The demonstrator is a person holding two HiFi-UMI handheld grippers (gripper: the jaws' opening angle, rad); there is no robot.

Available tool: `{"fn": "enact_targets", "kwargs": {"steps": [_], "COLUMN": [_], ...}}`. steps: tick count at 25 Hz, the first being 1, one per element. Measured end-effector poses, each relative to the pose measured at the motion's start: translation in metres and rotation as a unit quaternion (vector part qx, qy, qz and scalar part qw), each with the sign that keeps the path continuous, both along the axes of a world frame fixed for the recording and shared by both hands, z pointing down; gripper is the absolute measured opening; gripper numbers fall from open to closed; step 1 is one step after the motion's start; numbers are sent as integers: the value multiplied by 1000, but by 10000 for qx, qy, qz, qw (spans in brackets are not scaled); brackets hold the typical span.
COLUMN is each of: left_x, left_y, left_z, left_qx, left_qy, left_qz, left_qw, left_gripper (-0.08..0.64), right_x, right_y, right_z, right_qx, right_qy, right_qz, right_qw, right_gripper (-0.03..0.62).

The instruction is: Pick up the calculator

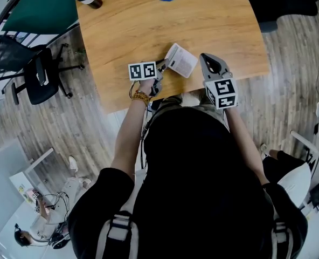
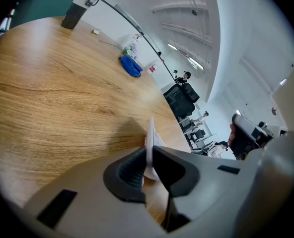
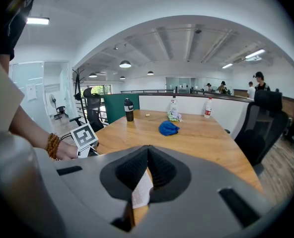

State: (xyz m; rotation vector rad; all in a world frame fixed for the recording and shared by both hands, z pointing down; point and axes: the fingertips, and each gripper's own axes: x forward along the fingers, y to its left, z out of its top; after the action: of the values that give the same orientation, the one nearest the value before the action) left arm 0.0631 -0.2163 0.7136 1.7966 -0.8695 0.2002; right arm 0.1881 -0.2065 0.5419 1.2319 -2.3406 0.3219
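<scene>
Wooden table (image 1: 127, 31) in an open office; left gripper (image 2: 148, 156) fingers (image 2: 129, 172) clamp the calculator (image 1: 181, 60), right gripper (image 3: 148, 152) fingers (image 3: 132, 170) pressed together.

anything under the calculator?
Below the calculator only bare wooden table and a shadow show; the left tongs pinch one edge. The patch right beneath is covered by it, so contact with the table cannot be told.

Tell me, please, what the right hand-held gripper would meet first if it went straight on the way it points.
Most likely the wooden table, short of the blue cloth; the calculator lies just below its line, though depth is unclear.
</scene>
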Motion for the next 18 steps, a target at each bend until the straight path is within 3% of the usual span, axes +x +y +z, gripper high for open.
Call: {"fn": "enact_targets", "kwargs": {"steps": [18], "left_x": [1], "left_y": [2], "left_z": [-6], "left_qx": [103], "left_qy": [126], "left_qz": [-6], "left_qw": [9999], "left_gripper": [60], "right_x": [2], "right_y": [4], "right_z": [8], "right_qx": [-88], "right_qy": [23], "right_qz": [36], "right_qw": [10000], "right_gripper": [6]}}
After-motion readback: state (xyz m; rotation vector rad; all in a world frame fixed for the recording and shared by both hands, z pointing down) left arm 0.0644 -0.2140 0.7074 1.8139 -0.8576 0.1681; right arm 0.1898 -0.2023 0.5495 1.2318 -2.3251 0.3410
